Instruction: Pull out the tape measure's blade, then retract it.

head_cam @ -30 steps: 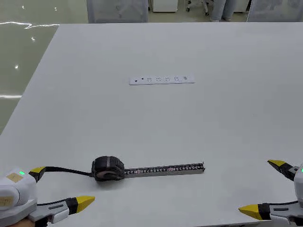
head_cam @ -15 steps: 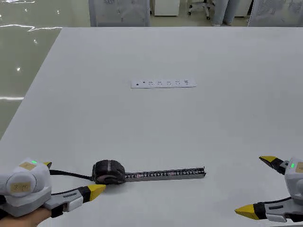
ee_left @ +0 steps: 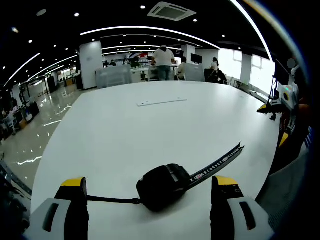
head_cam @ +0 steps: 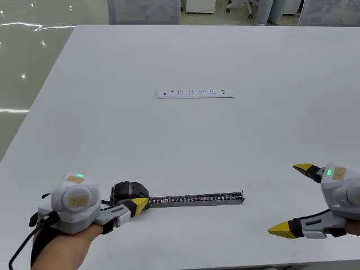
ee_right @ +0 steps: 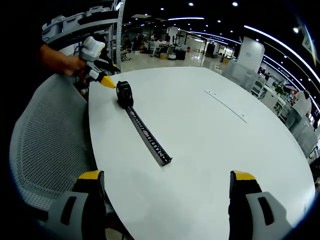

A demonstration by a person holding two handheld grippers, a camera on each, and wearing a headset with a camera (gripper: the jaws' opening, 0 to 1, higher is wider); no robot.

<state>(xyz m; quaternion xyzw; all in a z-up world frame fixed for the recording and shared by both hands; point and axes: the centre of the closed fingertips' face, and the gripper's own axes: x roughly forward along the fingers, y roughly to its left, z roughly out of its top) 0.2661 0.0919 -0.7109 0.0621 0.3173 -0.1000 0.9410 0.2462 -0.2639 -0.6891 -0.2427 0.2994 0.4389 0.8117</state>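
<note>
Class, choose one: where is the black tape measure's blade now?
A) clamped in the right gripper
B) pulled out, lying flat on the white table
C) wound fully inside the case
B: the blade stretches from the black tape measure case along the white table, clear of the open right gripper.

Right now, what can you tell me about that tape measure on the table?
The tape measure has a rounded black case resting on the white table. Its dark blade with pale marks lies drawn out flat on the surface. A thin black strap trails from the case. The case sits between the left gripper's open jaws, not yet gripped.
</note>
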